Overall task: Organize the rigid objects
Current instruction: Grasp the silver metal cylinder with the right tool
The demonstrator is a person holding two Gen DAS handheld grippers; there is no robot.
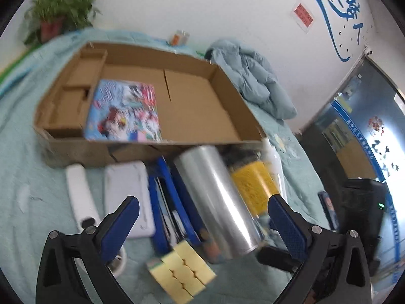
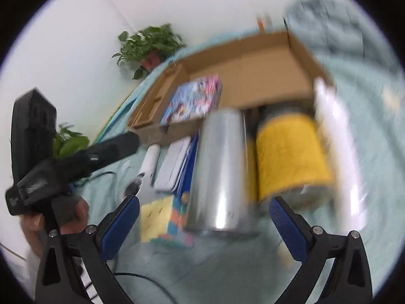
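An open cardboard box (image 1: 192,106) (image 2: 265,68) lies on the teal bedspread with a colourful book (image 1: 124,111) (image 2: 195,98) inside it. In front of the box lie a white stick-shaped device (image 1: 81,192), a white flat case (image 1: 126,192), a blue folder (image 1: 172,202), a silver roll (image 1: 217,197) (image 2: 217,174), a yellow-wrapped jar (image 1: 253,185) (image 2: 288,154) and a white bottle (image 2: 331,136). A puzzle cube (image 1: 182,271) (image 2: 162,217) sits nearest. My left gripper (image 1: 202,201) hangs open above the roll and folder, holding nothing. My right gripper (image 2: 204,201) is open over the roll, also holding nothing.
A crumpled pale-blue quilt (image 1: 253,81) lies right of the box. Potted plants (image 1: 58,12) (image 2: 149,45) stand by the white wall. A person's hand (image 2: 78,210) grips the other gripper's black handle (image 2: 38,185) at the left of the right wrist view. A doorway (image 1: 354,131) opens at the right.
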